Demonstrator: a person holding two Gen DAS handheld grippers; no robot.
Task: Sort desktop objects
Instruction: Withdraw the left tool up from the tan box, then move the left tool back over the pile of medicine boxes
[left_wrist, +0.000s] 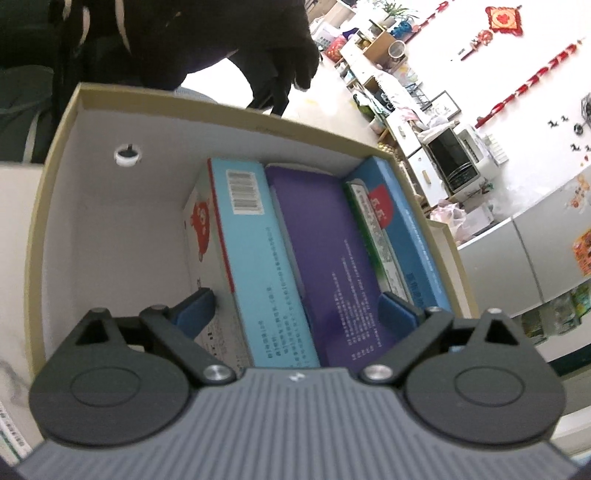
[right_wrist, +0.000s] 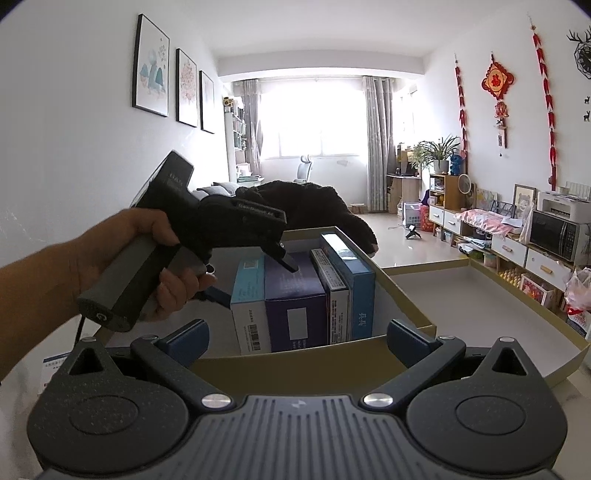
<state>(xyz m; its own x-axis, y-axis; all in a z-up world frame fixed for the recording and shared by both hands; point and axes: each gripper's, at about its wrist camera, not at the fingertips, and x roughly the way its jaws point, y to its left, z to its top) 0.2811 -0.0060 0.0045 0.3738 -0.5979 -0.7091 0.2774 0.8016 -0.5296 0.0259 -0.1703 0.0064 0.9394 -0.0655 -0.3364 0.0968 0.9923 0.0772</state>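
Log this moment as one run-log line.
stage: boxes stowed | left gripper: open over purple box, nothing held | right gripper: open, empty | cardboard box: four boxes upright

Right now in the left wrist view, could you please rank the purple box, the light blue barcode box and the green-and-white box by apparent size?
1. Purple box; light blue barcode box looks alike, so unranked.
2. Narrow green-and-white box, clearly smallest showing.

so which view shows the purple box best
The left wrist view: it looks down on the purple box, showing its long printed side between its neighbours. The right wrist view shows only its end face and part of the top.
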